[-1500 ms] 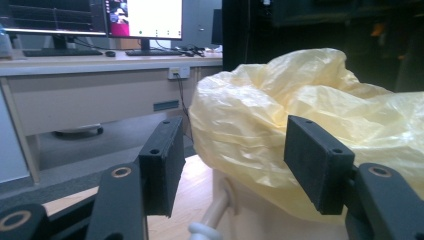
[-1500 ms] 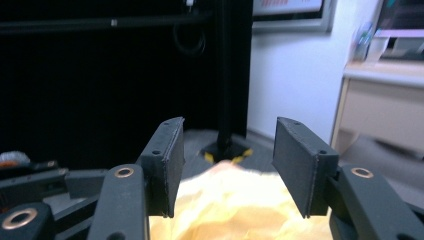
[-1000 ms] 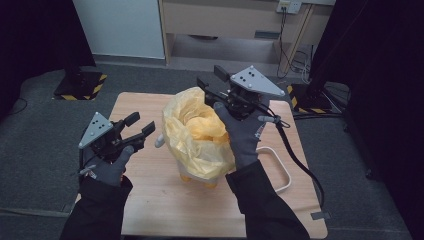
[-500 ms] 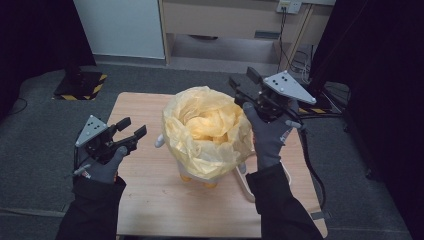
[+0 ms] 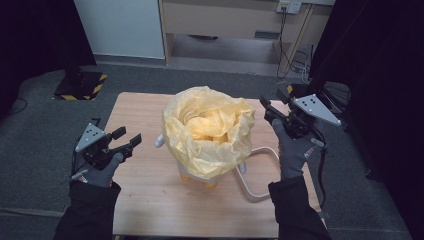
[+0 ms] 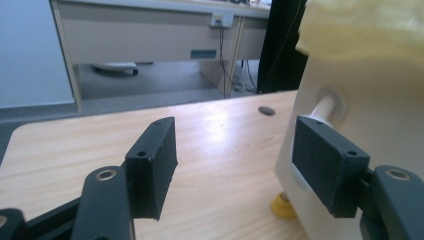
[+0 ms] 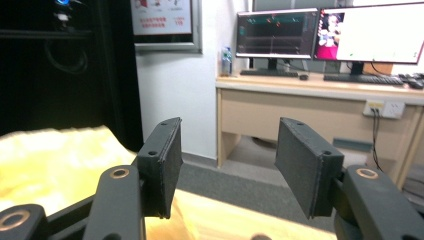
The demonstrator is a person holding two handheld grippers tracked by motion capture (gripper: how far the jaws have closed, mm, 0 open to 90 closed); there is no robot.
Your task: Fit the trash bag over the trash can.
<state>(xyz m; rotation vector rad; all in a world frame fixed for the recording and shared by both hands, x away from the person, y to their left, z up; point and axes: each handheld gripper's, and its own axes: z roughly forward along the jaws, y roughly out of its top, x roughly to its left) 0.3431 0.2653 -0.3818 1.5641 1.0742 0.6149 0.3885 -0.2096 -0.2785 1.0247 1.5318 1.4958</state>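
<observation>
The yellow bag lined a white bin at mid-table. Both grippers had drawn away from it — left gripper low to its left, right gripper to its right — jaws spread, empty; the lining looked finished.

A pale wooden table is set on a grey carpeted floor. Behind it, a beige desk is placed against a white wall panel, with cables hung beside it. Two lit monitors are seen on the desk. Black curtains are hung at both sides, and a black-and-yellow striped base is stood on the floor.
</observation>
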